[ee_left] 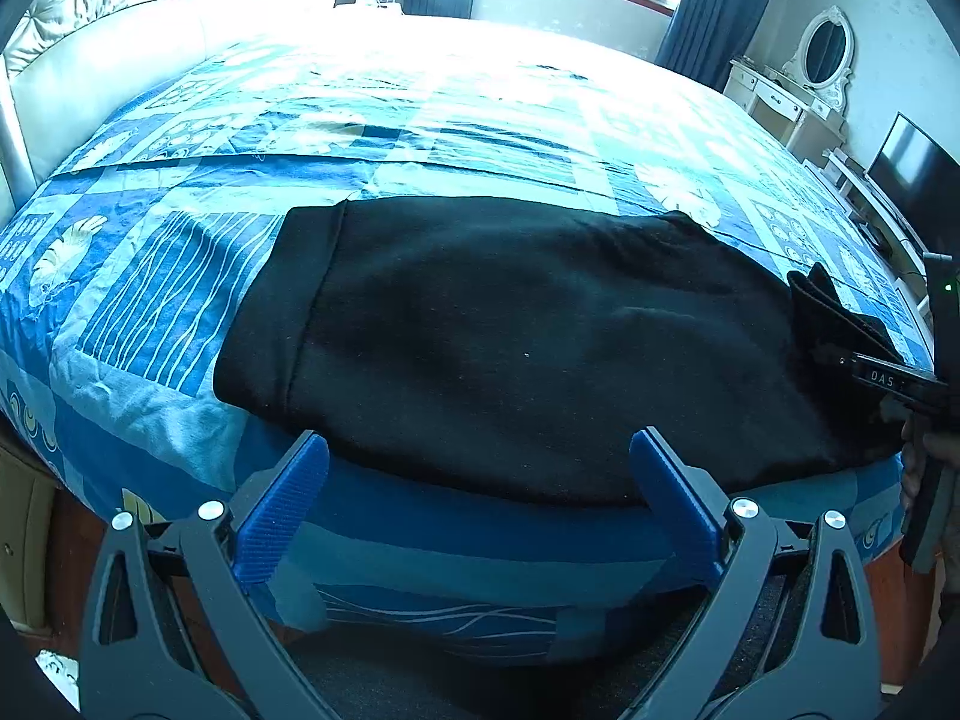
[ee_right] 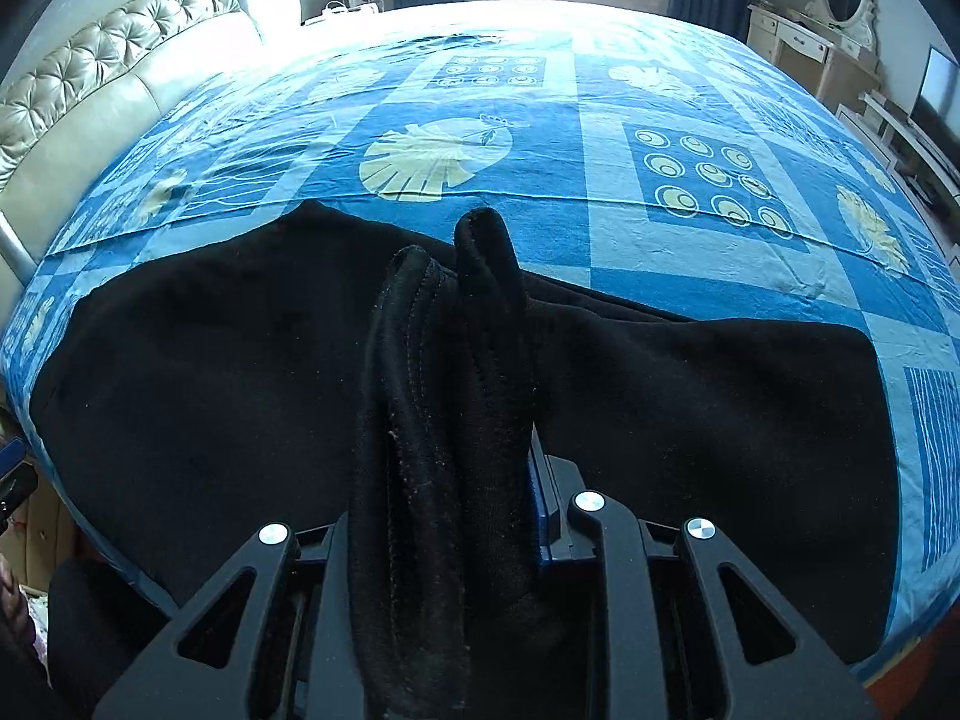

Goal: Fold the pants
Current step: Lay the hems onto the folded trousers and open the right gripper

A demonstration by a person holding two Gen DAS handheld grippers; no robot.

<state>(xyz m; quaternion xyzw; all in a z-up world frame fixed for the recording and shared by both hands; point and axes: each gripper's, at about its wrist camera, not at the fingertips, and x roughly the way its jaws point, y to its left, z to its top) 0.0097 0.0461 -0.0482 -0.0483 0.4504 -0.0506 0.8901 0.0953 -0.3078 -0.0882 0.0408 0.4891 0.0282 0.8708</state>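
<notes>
We see black pants (ee_left: pixel 540 336) lying flat across the near edge of a bed covered in a blue patterned sheet (ee_left: pixel 180 276). In the left wrist view the waistband end lies toward the left and the body of the pants stretches off to the right.

Our left gripper (ee_left: pixel 480 468) hangs just over the bed's near edge, its two blue fingers (ee_left: pixel 282 510) spread wide with nothing between them; the tips sit at the hem of the cloth.

Our right gripper (ee_right: pixel 444 480) has a thick bunch of black fabric (ee_right: pixel 438 390) standing up between its fingers, with stitched seams showing. The cloth hides the fingertips, so we cannot tell how firmly they pinch it. In the left wrist view this gripper shows at the far right edge, with the raised fold beside it.

A padded headboard (ee_right: pixel 90 102) runs along the left side of the bed.
</notes>
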